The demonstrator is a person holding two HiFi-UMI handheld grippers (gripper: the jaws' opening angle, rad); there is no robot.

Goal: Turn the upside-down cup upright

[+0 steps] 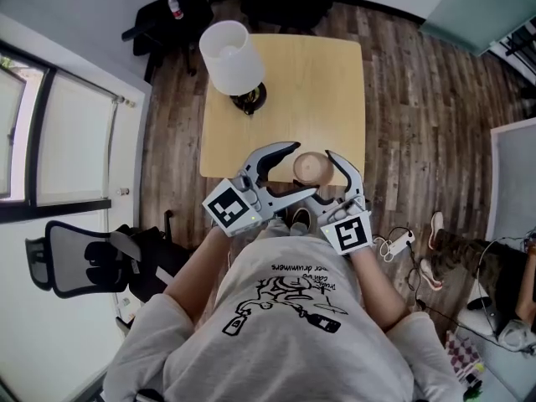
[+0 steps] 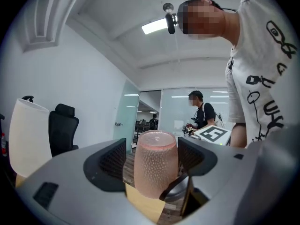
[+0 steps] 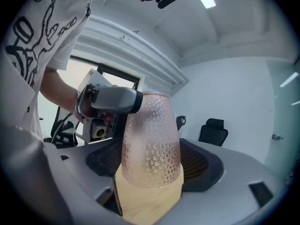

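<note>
A pink dimpled cup (image 1: pixel 311 168) stands vertical at the near edge of the wooden table (image 1: pixel 335 82); I cannot tell which end is up. My right gripper (image 1: pixel 323 182) comes at it from the near right. In the right gripper view the cup (image 3: pixel 151 144) fills the gap of this gripper (image 3: pixel 152 167) and both pads touch its sides. My left gripper (image 1: pixel 303 171) reaches in from the near left with its jaws wide. In the left gripper view the cup (image 2: pixel 155 165) sits between the jaws of the left gripper (image 2: pixel 152 162) with a slim gap on each side.
A white-shaded lamp (image 1: pixel 232 57) stands at the table's far left corner. Black office chairs (image 1: pixel 172 11) sit beyond the table and another (image 1: pixel 79 258) at my left. A power strip (image 1: pixel 398 243) lies on the floor. A person (image 2: pixel 202 110) stands in the background.
</note>
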